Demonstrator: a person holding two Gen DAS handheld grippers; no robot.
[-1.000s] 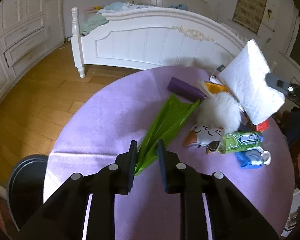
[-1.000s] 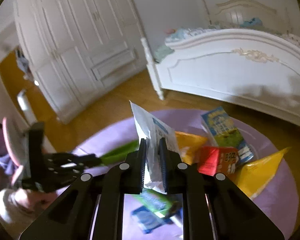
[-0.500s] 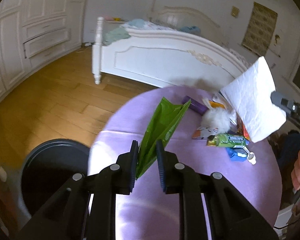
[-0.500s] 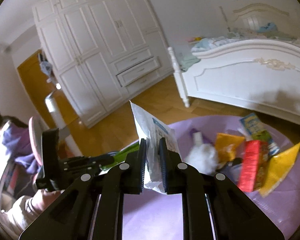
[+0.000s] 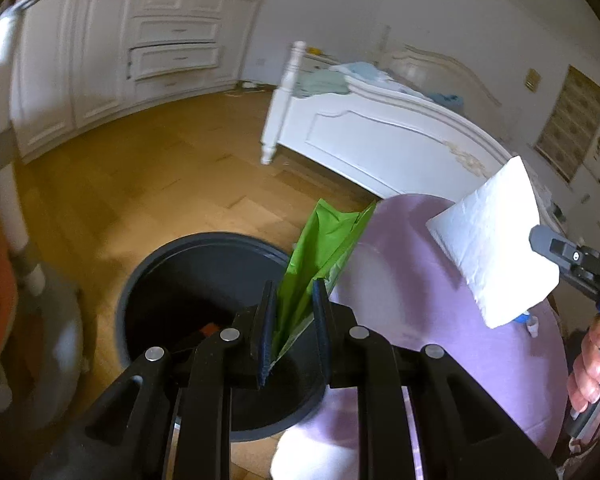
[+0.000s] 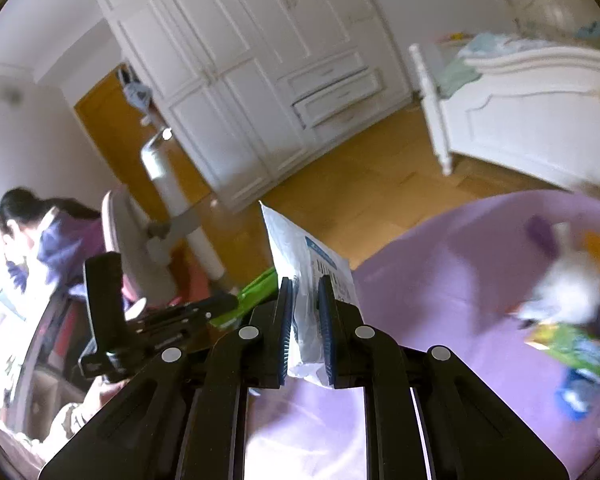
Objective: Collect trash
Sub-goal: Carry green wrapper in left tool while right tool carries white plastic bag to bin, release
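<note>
Both hands have swung off the purple table toward the dark bin, now under the left gripper; its jaws pinch a green wrapper pointing up and away; the right gripper clamps a white packet, upright; litter on the table is blurred.

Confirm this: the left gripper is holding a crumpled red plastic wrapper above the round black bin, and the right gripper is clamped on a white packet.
One detail is wrong: the plastic wrapper in the left gripper is bright green, not red, as the left wrist view shows. It does sit above the round black bin, and the right gripper is clamped on a white packet.
</note>
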